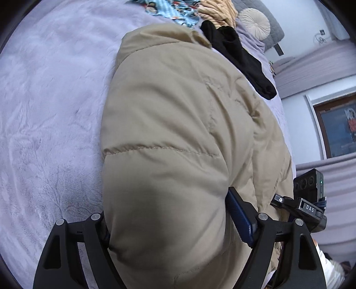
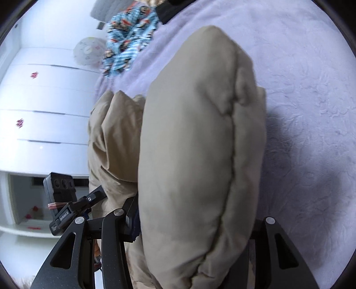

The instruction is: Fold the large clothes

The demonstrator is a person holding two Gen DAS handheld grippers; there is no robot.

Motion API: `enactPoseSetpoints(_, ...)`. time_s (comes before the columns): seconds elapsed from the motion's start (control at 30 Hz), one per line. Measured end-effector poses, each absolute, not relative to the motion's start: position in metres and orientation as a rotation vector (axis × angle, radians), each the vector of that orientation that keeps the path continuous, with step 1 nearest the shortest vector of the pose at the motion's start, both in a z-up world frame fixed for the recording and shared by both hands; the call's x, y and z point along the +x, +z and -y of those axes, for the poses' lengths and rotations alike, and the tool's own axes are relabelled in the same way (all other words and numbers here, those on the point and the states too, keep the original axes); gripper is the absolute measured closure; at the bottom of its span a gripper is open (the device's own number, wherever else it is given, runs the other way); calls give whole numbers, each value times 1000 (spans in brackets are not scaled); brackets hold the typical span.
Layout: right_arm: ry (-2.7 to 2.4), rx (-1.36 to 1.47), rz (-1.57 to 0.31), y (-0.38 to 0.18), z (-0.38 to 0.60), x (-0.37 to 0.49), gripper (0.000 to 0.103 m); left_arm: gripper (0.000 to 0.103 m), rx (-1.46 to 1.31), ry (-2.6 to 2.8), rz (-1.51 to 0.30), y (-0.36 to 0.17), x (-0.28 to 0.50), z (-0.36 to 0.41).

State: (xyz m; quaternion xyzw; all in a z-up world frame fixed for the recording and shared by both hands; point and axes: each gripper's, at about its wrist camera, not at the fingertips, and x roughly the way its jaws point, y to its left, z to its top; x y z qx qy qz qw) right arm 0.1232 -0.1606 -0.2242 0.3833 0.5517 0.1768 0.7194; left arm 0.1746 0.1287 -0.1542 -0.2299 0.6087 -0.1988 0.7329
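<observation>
Over lilac bedding (image 1: pixel 44 111), each hand-held gripper (image 1: pixel 173 222) (image 2: pixel 191 222) clamps the beige puffer jacket (image 1: pixel 178 111) between its fingers.

Both wrist cameras are looking steeply down along their fingers, very close to the beige puffer jacket (image 1: pixel 169 133) (image 2: pixel 195 144), sharing it and the lavender bed (image 1: pixel 51 100) (image 2: pixel 311 89).

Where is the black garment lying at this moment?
In the left wrist view, the black garment lies on the lilac blanket at upper right, just beyond the far end of the beige puffer jacket, near the blue patterned fabric.
</observation>
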Motion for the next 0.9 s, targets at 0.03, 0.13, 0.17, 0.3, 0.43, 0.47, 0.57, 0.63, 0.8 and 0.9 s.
enactPoseSetpoints(0.03, 378, 867, -1229, -229, 163, 122, 49, 19, -496, -440, -1343, -155, 168, -128)
enactPoseSetpoints(0.13, 330, 862, -1256, -228, 167, 114, 43, 19, -406, -420, -1335, -143, 164, -139)
enactPoseSetpoints(0.17, 311, 839, -1272, -221, 164, 115, 42, 19, -378, -408, -1320, -137, 160, -141)
enactPoseSetpoints(0.3, 197, 726, -1257, -183, 181, 109, 39, 19, -294, -361, -1190, -101, 165, -158)
enactPoseSetpoints(0.43, 37, 647, -1131, -139, 205, 93, 39, 19, -292, -299, -1108, -83, 194, -171)
enactPoseSetpoints(0.47, 39, 635, -1099, -129, 207, 92, 40, 19, -288, -293, -1113, -84, 203, -165)
enactPoseSetpoints(0.57, 130, 566, -1055, -113, 186, 106, 47, 19, -243, -312, -1156, -100, 214, -137)
enactPoseSetpoints(0.63, 184, 505, -1060, -110, 145, 136, 47, 19, -125, -298, -1158, -110, 214, -106)
enactPoseSetpoints(0.8, 129, 452, -1097, -141, 113, 160, 68, 19, -23, -296, -1140, -119, 209, -65)
enactPoseSetpoints(0.9, -1, 516, -1156, -175, 130, 160, 75, 19, -1, -308, -1146, -123, 208, -57)
